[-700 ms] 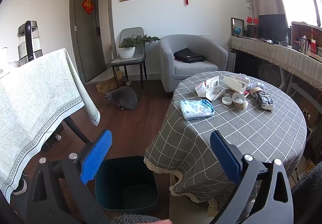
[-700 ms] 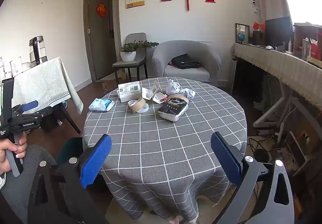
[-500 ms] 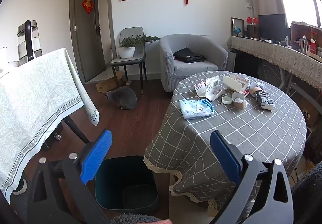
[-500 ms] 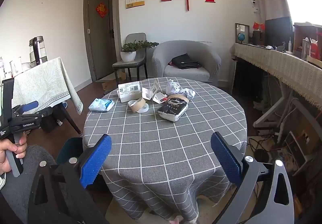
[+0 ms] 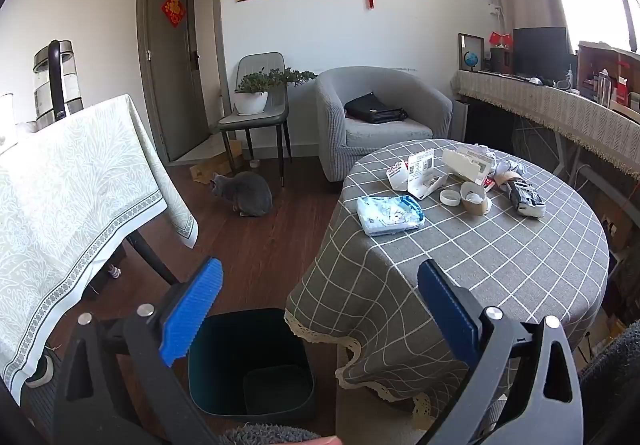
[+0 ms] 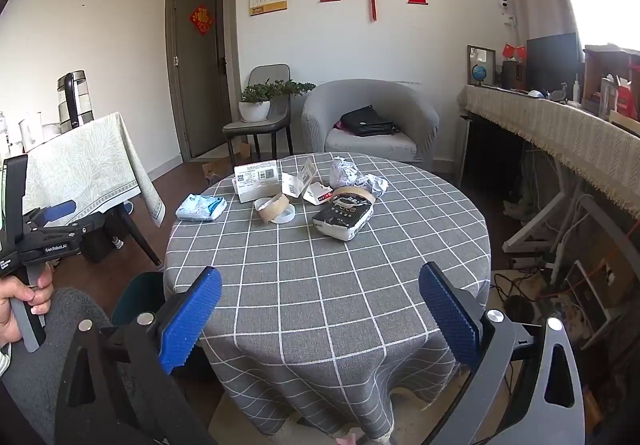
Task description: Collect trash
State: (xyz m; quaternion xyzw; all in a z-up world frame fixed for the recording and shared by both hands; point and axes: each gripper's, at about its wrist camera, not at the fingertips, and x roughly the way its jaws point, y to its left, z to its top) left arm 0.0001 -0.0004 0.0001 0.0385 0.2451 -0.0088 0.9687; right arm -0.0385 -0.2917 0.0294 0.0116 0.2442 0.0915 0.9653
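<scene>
Living room, trash run: I hold both tongs short of the round table (image 6: 320, 285), which wears a grey checked cloth. The left gripper (image 5: 316, 309) and right gripper (image 6: 320, 309) both gape wide w/ nothing between the blue pads, angled down a little toward the tabletop.

All trash sits in the far half of the tabletop; the near half is bare cloth. My count from the right wrist view: 1 blue-and-white plastic pack (image 6: 201, 207) near the far-left edge; 1 white box (image 6: 256, 181) w/ printed labels; 1 brown tape roll (image 6: 274, 207) touching 1 white tape ring (image 6: 285, 215); 1 folded card packet (image 6: 300, 181); 1 small white carton (image 6: 318, 193); 1 black-and-white bag (image 6: 344, 217), closest to the table's centre; 2 crumpled paper balls (image 6: 344, 171) toward the far edge. The same pile shows in the left wrist view, where the pack (image 5: 390, 214) lies nearest that gripper.

1 dark green bin (image 5: 250, 361) stands on the wood floor just beside the table's near-left edge, below the left tongs. In the right view only its rim (image 6: 140, 297) peeks out beside the cloth.

Also in shot: 1 grey cat (image 5: 244, 193) crouched on the floor, 1 armchair (image 5: 384, 117) w/ 1 black bag (image 5: 374, 111) on the seat, 1 chair (image 5: 260, 109) carrying 1 potted plant (image 5: 256, 93), and my left hand (image 6: 20, 305) on the other rig's handle.
</scene>
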